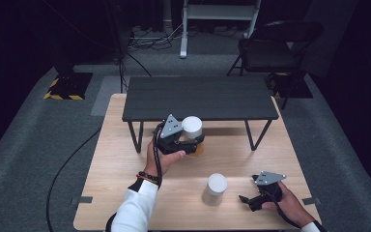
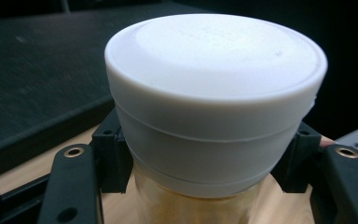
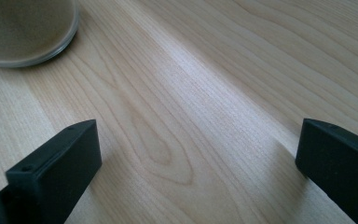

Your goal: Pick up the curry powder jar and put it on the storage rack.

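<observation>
**Left tongs clamp a jar beside the dark shelf; right tongs wait wide apart**

The left tongs point(image 1: 189, 143) are clamped on a jar point(image 1: 192, 134), their jaws pressing its sides just under the white lid point(image 2: 214, 60). In the left gripper view the glass below the lid shows amber, and the jar stands upright, at the middle of the worktop point(image 1: 121, 159). Whether its base touches the wood, I cannot tell.

Right behind it runs the low dark shelf point(image 1: 200, 96) on thin black legs, its front edge just beside the lid. That is the close obstacle here: the shelf spans most of the worktop's width and covers the far half.

Nearer the person, a second jar point(image 1: 215, 189) with a white lid stands alone, upright, well apart from the first. The right tongs point(image 1: 245, 200) rest low just to its right, jaws spread wide with bare wood between them. The right gripper view catches that jar's round base point(image 3: 25, 32) in the top left corner, clear of both jaws.

Open room: the whole left strip of the worktop is bare, and so is the stretch between the two jars. The right tongs sit near the front right corner, with the front edge close. A folding chair point(image 1: 270, 48) stands on the carpet beyond the worktop.
</observation>
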